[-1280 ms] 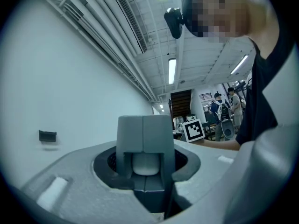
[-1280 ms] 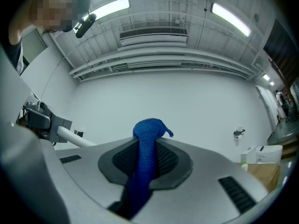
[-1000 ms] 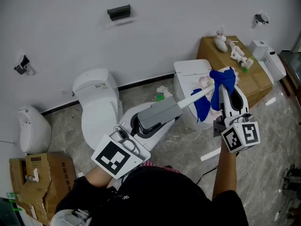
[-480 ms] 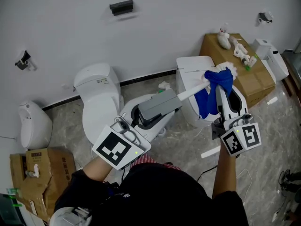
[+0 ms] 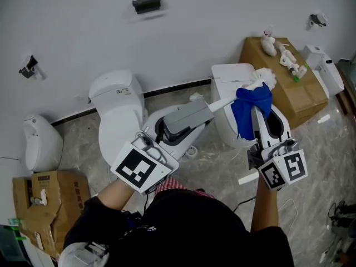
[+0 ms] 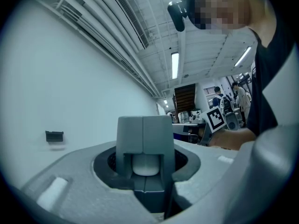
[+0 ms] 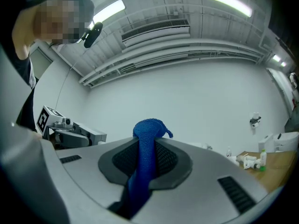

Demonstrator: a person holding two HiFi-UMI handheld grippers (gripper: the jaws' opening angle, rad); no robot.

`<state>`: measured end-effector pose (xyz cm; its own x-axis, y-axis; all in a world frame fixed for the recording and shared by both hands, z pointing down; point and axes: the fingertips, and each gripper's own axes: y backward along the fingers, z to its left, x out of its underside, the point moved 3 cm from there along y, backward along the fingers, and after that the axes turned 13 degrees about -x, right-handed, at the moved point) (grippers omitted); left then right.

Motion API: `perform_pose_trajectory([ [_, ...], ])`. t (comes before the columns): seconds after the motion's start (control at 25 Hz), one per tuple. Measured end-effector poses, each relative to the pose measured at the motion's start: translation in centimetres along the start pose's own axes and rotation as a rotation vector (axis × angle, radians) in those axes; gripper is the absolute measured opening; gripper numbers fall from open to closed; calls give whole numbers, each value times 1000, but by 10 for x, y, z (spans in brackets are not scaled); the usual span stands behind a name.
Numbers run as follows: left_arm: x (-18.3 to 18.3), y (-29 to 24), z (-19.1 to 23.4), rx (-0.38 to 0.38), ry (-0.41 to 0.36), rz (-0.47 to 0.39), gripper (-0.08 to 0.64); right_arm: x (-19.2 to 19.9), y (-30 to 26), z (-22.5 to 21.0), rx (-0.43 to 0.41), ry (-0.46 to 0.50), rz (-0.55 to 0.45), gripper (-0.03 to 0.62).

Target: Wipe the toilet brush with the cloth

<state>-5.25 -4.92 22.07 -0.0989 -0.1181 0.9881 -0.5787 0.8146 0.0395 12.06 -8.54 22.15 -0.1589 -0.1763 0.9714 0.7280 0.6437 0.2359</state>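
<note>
In the head view my left gripper is shut on the toilet brush's grey handle. The white shaft runs right to the white bristle head. My right gripper is shut on a blue cloth, which drapes over the shaft just below the bristle head. In the left gripper view the grey handle stands clamped between the jaws of my left gripper. The right gripper view shows the blue cloth bunched upright between the jaws of my right gripper.
A white toilet stands at the left, another toilet under the brush. A cardboard box with small bottles sits at the back right, next to a white appliance. Another carton and a white fixture are at the left.
The blue cloth has slid back along the brush toward me, and the white bristle head now shows beyond it. Both grippers have shifted slightly.
</note>
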Motion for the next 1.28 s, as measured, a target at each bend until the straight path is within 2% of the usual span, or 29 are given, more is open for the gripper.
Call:
perform_pose_trajectory([
  [0.48, 5, 3, 14, -20, -44, 18, 161, 3, 7, 16, -43, -10, -2, 64],
  [0.76, 10, 10, 20, -16, -44, 6, 161, 10, 4, 27, -72, -18, 17, 64],
  [1.04, 13, 11, 27, -46, -37, 45, 161, 2, 9, 29, -91, -22, 12, 64],
  [1.28, 16, 12, 36, -28, -56, 49, 161, 8, 8, 34, -105, -28, 25, 64],
])
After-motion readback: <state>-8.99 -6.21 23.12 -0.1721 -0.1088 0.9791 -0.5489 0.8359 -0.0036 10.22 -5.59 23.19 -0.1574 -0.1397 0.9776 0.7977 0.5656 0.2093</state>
